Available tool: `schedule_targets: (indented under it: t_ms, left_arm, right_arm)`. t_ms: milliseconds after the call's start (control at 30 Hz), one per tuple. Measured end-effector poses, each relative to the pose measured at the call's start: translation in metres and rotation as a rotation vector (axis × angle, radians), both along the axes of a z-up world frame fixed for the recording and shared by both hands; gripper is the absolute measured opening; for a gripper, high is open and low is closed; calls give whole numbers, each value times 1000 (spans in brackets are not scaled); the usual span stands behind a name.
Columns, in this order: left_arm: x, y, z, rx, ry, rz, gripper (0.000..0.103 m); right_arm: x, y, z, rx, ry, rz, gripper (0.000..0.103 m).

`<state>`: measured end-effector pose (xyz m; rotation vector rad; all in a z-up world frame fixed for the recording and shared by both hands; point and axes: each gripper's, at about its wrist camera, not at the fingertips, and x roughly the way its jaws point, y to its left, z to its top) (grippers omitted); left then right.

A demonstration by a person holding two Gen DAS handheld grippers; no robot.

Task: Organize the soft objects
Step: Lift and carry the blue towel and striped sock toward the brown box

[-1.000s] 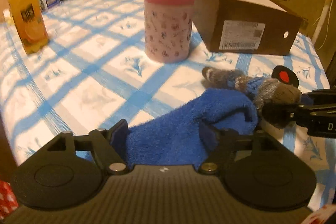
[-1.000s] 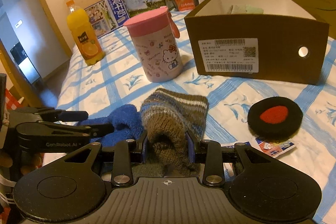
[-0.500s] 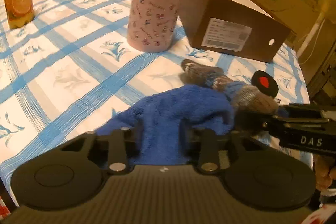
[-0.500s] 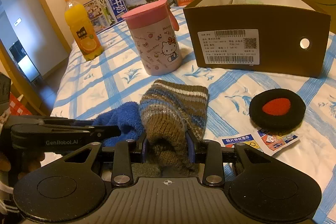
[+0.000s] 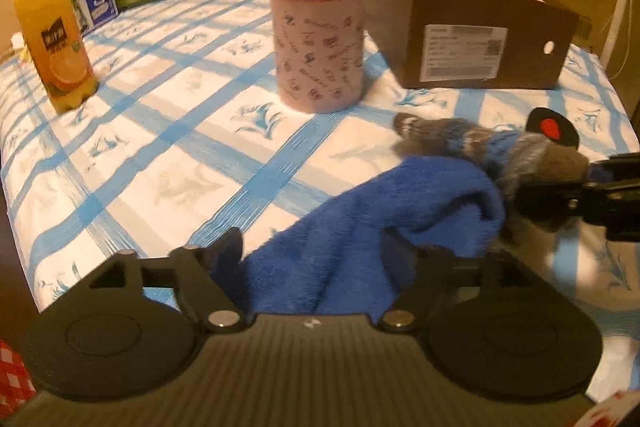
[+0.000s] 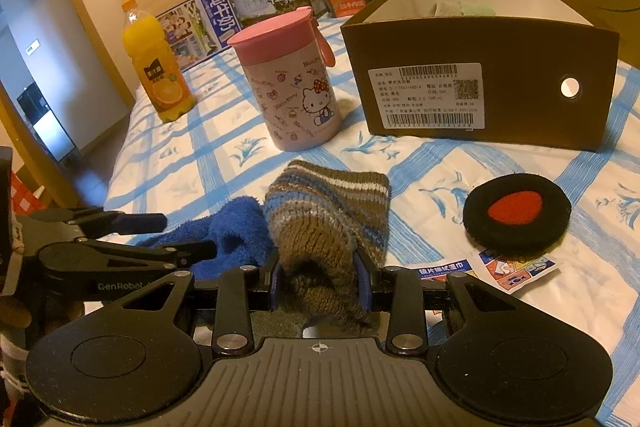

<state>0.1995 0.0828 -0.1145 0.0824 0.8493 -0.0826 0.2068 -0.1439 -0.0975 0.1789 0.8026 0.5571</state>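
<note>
- Left gripper (image 5: pixel 310 251): jaws are seen opening, stood wide either side of the blue fleece sock (image 5: pixel 360 231); the pads are not pressed on it.
- Blue fleece sock is laid on the blue-checked bedsheet (image 5: pixel 168 131), its far end touching the striped knitted sock (image 6: pixel 324 219).
- Right gripper (image 6: pixel 320 283): jaws are clamped on the striped knitted sock near its brown end.
- Brown shoebox (image 6: pixel 480 83) is noted open beyond, pink-lidded cup (image 6: pixel 288 83) beside it.
- Black-and-red round pad (image 6: pixel 516 209) lies apart, right of the socks.
</note>
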Motion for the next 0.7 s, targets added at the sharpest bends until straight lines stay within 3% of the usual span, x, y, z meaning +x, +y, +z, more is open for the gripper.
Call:
schedule_targets:
  t_ms: [233,400,567,700]
  left_arm:
    - [6,17,-9,-164,62,44,77]
    - [2,4,-3,-174,61,-24,30]
    - [-2,-13,1,-99,41,-34,20]
    - [-4,-14,6,-89,37,-21,17]
  right_arm:
    - [0,3,-2,-4,6,6,36]
    - [0,4,-3,-7,6,6,36]
    - [-1,4,-3,-10,3,6,36]
    - [-3,1,0,-11,-5,1,36]
